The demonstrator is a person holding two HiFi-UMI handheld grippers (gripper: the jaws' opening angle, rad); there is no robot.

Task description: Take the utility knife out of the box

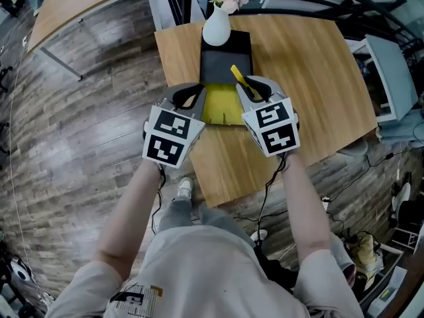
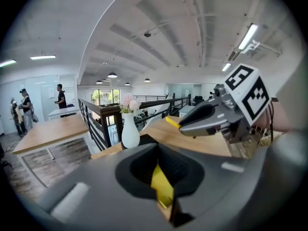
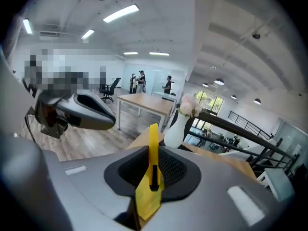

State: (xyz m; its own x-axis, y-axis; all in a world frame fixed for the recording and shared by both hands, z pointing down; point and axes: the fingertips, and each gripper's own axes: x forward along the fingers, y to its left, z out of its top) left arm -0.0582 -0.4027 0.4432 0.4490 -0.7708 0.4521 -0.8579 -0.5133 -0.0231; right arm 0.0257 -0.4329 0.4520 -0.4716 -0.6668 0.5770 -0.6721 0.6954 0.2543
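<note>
A yellow utility knife (image 1: pixel 237 73) with a black slider (image 3: pixel 153 174) sticks up out of my right gripper (image 1: pixel 248 88), which is shut on it above the box. In the left gripper view its yellow tip (image 2: pixel 172 121) pokes out of the right gripper's jaws. The box is a dark tray (image 1: pixel 225 65) with a yellow flap (image 1: pixel 222 108) facing me. My left gripper (image 1: pixel 199 101) is at that flap's left edge. A thin yellow sheet (image 2: pixel 161 186) shows between its jaws, which look shut on the flap.
A white vase (image 1: pixel 216 28) with pink flowers stands just behind the box at the far edge of the wooden table (image 1: pixel 311 78). A black railing (image 2: pixel 103 117) runs behind the table. People stand by a far table (image 2: pixel 45 131). Below is wood flooring (image 1: pixel 86 131).
</note>
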